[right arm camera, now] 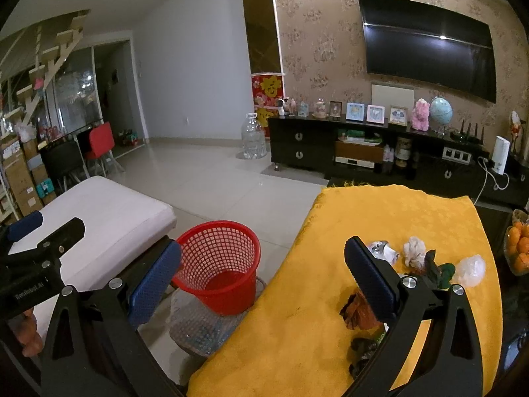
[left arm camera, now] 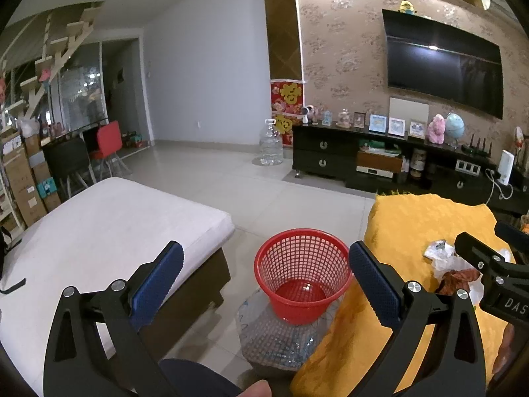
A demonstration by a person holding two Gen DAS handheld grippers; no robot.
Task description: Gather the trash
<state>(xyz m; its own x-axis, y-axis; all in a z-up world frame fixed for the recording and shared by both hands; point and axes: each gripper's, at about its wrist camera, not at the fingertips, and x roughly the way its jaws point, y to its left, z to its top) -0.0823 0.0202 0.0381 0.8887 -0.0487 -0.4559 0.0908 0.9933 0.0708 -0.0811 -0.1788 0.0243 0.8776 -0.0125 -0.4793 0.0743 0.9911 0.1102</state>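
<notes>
Right wrist view: both grippers' jaws released; trash (right arm camera: 413, 254) lies just beyond right jaws.

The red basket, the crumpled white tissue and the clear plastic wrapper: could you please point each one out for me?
red basket (right arm camera: 216, 231): right wrist view, on its far mesh wall.
crumpled white tissue (right arm camera: 415, 249): right wrist view, on its middle.
clear plastic wrapper (right arm camera: 471, 269): right wrist view, on its middle.

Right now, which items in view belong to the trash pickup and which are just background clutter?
Job items:
- red plastic mesh basket, nothing in it
- crumpled white paper wad
- clear crumpled plastic bag
- brown crumpled wrapper
- yellow tablecloth they lie on

Lying about:
- clear water jug
- pink plush toy
- blue globe
- oranges
</notes>
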